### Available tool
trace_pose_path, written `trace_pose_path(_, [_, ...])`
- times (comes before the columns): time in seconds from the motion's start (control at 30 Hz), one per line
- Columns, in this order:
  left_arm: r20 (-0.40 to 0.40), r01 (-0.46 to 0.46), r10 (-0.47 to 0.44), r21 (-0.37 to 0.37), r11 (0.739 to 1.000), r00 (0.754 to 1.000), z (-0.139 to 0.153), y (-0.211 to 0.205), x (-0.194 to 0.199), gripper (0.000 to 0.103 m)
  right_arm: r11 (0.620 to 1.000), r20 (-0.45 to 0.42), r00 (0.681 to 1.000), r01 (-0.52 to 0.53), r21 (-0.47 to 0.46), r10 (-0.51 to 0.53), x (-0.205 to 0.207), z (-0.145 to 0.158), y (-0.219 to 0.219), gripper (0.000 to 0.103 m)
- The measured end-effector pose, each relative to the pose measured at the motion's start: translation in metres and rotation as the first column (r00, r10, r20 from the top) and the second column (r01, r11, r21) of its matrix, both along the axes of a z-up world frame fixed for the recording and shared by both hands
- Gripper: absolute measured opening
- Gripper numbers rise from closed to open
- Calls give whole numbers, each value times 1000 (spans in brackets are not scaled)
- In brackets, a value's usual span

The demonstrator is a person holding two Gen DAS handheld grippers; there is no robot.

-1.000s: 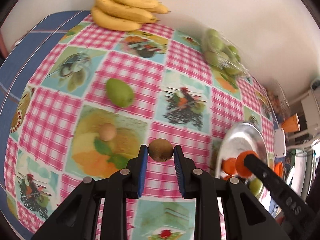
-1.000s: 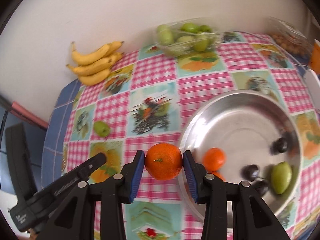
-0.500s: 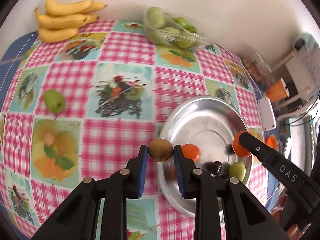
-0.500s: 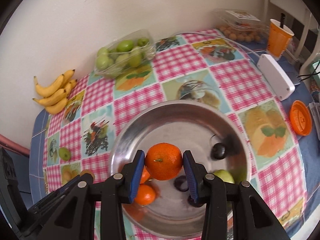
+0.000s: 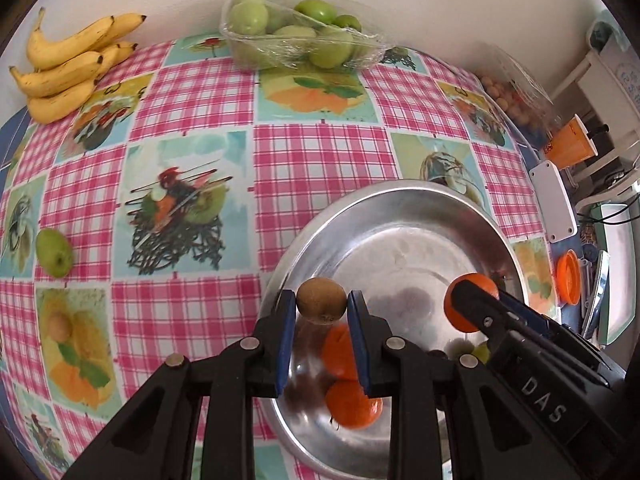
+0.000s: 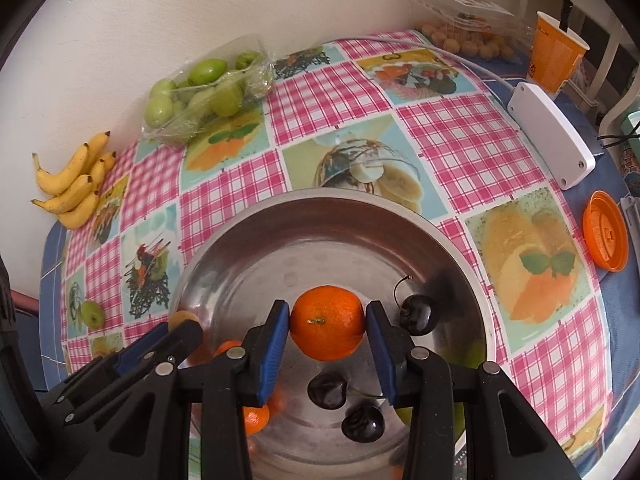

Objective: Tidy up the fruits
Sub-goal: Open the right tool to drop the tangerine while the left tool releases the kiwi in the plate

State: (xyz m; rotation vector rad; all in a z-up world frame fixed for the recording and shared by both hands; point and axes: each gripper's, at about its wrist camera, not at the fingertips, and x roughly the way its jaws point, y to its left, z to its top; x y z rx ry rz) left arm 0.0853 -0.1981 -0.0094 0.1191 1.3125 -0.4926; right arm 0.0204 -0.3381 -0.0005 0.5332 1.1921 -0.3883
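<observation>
The left hand-held gripper (image 5: pixel 322 306) is clamped on a brown kiwi (image 5: pixel 321 306), held over the near-left rim of the steel bowl (image 5: pixel 400 204). The right hand-held gripper (image 6: pixel 327 328) pinches an orange mandarin (image 6: pixel 327 328) above the bowl's middle. Below the left hand-held gripper, two more mandarins (image 5: pixel 352 404) lie in the bowl; under and just right of the right one sit dark cherries (image 6: pixel 416 314) and a partly hidden green fruit. Far left of both, a loose green fruit (image 5: pixel 54 252) rests on the checked cloth of the counter (image 5: pixel 320 160). Ahead, by the wall, are a wrapped tray of green fruit (image 5: pixel 296 36) and, further left, bananas (image 5: pixel 68 64). To the right stand an orange cup (image 6: pixel 554 56) and an orange lid (image 6: pixel 604 236).
</observation>
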Motion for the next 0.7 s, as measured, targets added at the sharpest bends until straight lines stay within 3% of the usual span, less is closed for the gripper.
trace_pose_path(0.2, [-23, 11, -11, 13, 1000, 1000, -14, -3, -2, 27, 1000, -44, 999, -15, -16, 14, 3, -11, 2, 43])
trace_pose_path(0.7, [-51, -16, 16, -6, 1000, 999, -15, 0, 1, 27, 999, -96, 995, -26, -36, 22, 6, -24, 8, 43])
